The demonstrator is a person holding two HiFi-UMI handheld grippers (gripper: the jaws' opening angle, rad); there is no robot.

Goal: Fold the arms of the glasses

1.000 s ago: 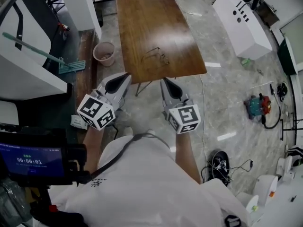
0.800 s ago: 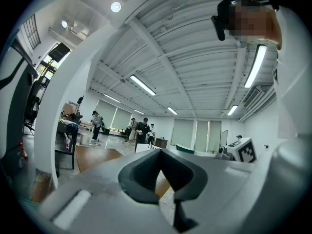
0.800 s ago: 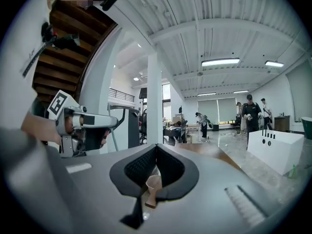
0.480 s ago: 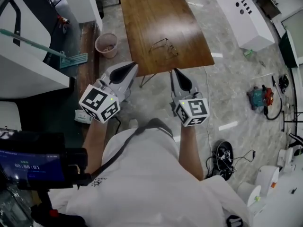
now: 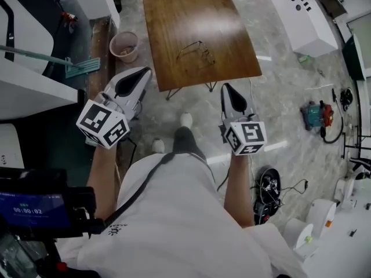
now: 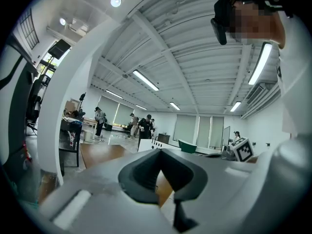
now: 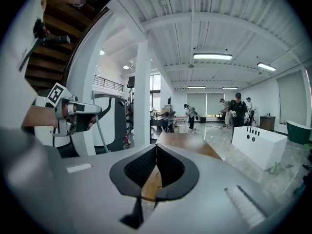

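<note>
Glasses (image 5: 196,51) lie on the wooden worktop (image 5: 174,16), toward its near edge, nothing touching them. Left gripper (image 5: 141,72): jaws pressed together, empty, short of the worktop's near-left corner. Right gripper (image 5: 227,87): jaws together, empty, short of the worktop's near-right corner. Pink bucket (image 5: 124,45) on the floor left of the worktop.

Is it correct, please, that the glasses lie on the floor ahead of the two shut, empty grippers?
Not quite: the head view shows the glasses on the wooden table, not the floor; the left gripper and right gripper are shut and empty.
</note>
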